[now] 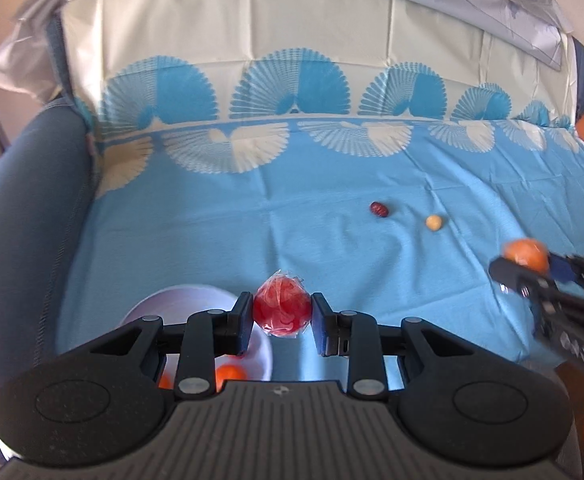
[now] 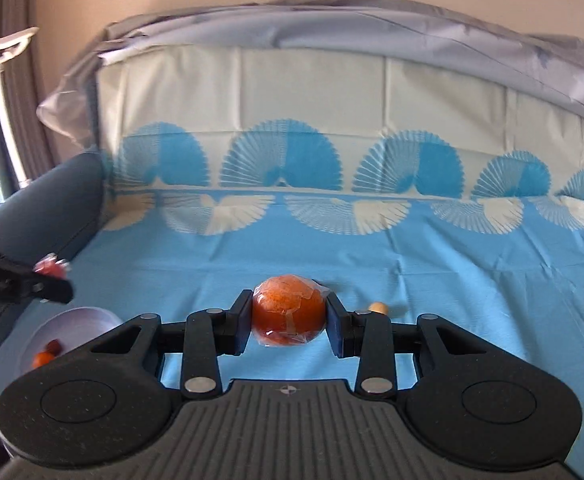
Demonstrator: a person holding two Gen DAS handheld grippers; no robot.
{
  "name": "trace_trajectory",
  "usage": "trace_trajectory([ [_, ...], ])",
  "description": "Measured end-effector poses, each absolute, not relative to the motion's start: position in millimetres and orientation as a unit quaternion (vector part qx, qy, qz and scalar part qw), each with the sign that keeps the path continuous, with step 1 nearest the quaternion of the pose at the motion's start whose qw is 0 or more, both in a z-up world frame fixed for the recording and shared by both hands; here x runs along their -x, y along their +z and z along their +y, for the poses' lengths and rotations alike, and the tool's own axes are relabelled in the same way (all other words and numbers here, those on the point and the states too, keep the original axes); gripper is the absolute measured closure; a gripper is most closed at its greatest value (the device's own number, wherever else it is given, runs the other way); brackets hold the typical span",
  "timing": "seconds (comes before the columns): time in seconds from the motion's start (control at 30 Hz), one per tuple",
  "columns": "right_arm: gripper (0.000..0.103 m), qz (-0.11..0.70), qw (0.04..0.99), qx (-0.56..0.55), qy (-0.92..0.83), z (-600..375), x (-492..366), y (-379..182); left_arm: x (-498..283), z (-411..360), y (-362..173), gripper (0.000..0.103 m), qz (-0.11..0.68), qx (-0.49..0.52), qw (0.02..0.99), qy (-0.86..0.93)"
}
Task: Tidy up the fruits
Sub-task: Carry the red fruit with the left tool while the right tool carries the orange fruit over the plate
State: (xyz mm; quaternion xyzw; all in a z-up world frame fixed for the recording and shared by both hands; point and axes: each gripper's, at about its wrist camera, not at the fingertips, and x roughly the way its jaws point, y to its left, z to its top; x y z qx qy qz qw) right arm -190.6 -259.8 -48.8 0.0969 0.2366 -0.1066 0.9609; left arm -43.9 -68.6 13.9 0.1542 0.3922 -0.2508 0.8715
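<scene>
Above blue cloth (image 1: 252,232), we carry two wrapped fruits: left gripper (image 1: 282,316) clenched on red fruit (image 1: 282,312), right gripper (image 2: 288,314) on orange (image 2: 288,310). Next, we think: lower red fruit into bowl (image 1: 180,300), release gently.

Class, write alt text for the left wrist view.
The left gripper holds a wrapped red fruit beside a white bowl on a blue cloth. At right, the right gripper holds an orange fruit.
</scene>
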Motion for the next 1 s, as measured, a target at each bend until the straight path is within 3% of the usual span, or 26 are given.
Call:
trace_trajectory([
  [0.43,0.064,0.288,0.954,-0.079,0.017,-100.0,256.7,-22.1,119.2,59.1,25.7,0.07,0.421,-0.136,0.88,-0.173],
  [1.0,0.064,0.281,0.959,-0.034,0.01,-70.0,272.7,-6.3,145.8,81.5,34.6,0.07,0.399,-0.118,0.889,-0.192],
])
